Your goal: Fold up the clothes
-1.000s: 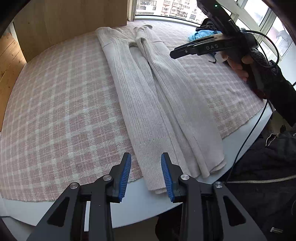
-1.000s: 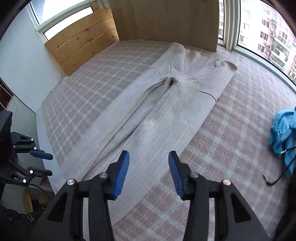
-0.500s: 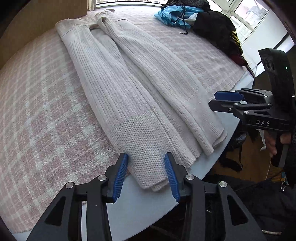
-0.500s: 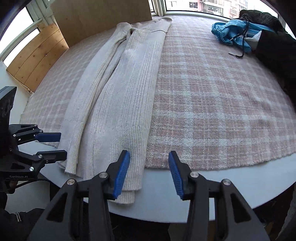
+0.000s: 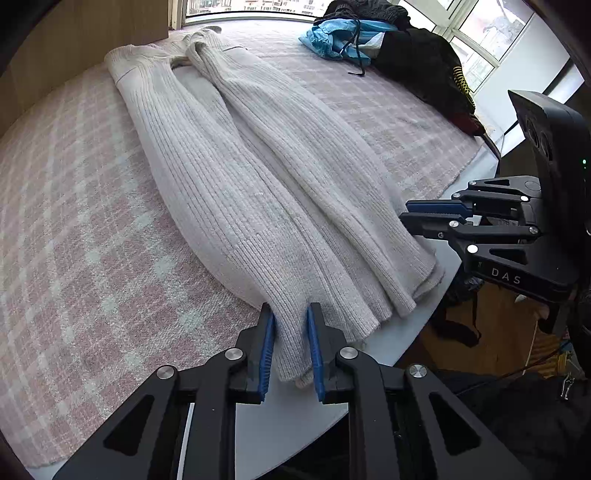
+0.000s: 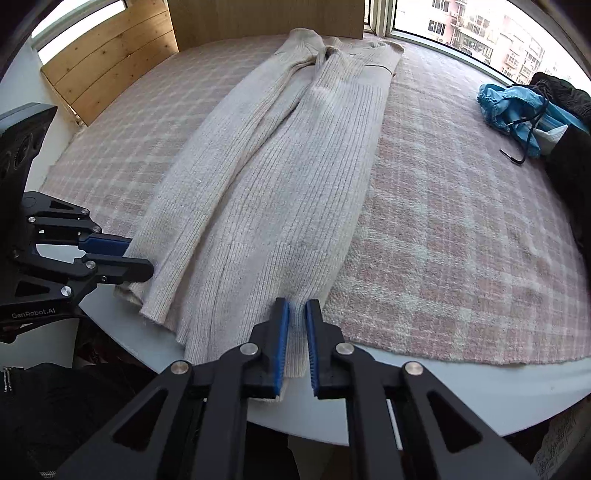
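Pink plaid blanket (image 5: 74,229) covers the table, and a long cream ribbed knit garment (image 5: 236,192) lies lengthwise on it, hem at the near edge. Left gripper (image 5: 290,345) and right gripper (image 6: 295,341) have just closed, each pinching a hem corner. Blue clothing (image 6: 517,107) lies well apart.

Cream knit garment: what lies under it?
The cream knit garment lies on a pink plaid blanket; its hem overhangs onto the bare white table edge. What the garment covers is hidden.

A home: plaid blanket (image 6: 461,229), piled clothes (image 5: 413,48), apartment blocks (image 6: 487,29) outside.
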{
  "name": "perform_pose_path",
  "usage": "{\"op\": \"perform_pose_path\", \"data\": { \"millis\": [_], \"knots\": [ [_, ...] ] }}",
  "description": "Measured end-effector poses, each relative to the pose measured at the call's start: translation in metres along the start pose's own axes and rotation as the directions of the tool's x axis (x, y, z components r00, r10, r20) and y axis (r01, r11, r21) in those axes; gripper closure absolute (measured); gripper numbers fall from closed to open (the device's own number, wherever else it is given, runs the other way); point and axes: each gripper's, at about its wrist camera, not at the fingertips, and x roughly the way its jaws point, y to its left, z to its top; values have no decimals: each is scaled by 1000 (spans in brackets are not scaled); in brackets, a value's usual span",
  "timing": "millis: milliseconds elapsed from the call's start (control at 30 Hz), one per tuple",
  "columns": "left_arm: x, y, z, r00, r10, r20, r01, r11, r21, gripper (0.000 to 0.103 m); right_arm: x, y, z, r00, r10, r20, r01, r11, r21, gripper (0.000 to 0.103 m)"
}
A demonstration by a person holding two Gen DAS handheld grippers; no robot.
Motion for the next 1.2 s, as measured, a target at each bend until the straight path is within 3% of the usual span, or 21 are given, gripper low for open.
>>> {"op": "perform_pose_path", "data": {
  "millis": [100,267,400,533,633,733,867,967,1067,1167,1200],
  "knots": [
    [-4,5,1,998,-59,9,59,998,-31,92,-4,-27,5,986,169,-10,-165,976,143,97],
    [-32,16,10,979,-190,73,197,975,-103,95,-28,-59,17,924,376,72,-378,871,314,97],
    [-71,24,27,957,-245,155,264,957,-119,97,-61,-71,41,862,468,194,-506,788,350,100],
    [-105,40,56,924,-293,247,329,937,-119,97,-84,-77,79,797,532,286,-604,716,349,100],
    [-123,52,87,898,-312,311,359,927,-108,97,-88,-81,115,771,551,320,-636,692,342,100],
    [-132,68,126,884,-295,361,348,933,-90,97,-89,-99,160,773,530,349,-631,703,329,100],
    [-130,108,189,883,-264,387,317,945,-80,97,-68,-126,240,795,491,356,-598,732,326,102],
    [-113,141,242,894,-232,383,286,954,-90,97,-43,-151,299,813,459,359,-573,743,346,102],
    [-84,180,290,909,-207,362,266,956,-123,97,1,-185,348,829,445,338,-555,727,404,102],
    [-49,219,328,920,-195,340,260,953,-158,97,54,-212,384,857,429,285,-515,722,463,102],
    [-37,233,337,925,-193,328,258,951,-170,97,70,-216,391,869,424,255,-495,738,460,102]
  ]
}}
